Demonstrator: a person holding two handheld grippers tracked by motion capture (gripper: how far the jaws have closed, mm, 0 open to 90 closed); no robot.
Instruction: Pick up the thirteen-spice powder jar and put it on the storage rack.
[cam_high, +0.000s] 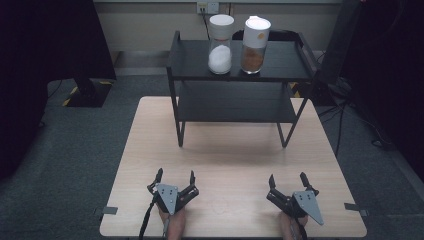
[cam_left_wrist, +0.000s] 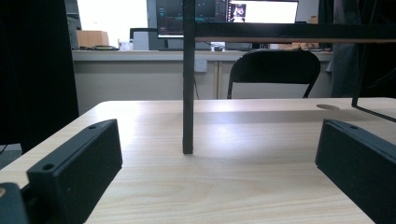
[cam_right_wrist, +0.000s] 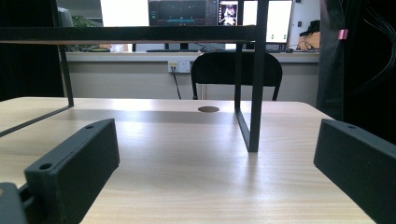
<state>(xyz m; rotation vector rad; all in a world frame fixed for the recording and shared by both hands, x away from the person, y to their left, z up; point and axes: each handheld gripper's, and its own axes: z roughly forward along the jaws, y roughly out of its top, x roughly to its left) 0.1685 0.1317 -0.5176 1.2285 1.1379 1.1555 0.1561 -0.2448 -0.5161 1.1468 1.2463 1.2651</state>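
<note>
- Two black two-jaw grippers are counted: the left gripper (cam_high: 175, 178) and the right gripper (cam_high: 288, 181), each with its jaws spread apart and nothing between them.
- One light wooden desk (cam_high: 230, 160) is counted.
- One black metal two-tier shelf rack (cam_high: 237, 105) is counted on the desk, with two shelf levels.
- Two clear cylindrical jars with white lids are counted on the top level: one jar of white powder (cam_high: 220, 44) and one jar of brown powder (cam_high: 254, 44).
- One black chair (cam_left_wrist: 274, 70) is counted beyond the desk.
- Two grey three-cornered plates are counted, one on each gripper.
</note>
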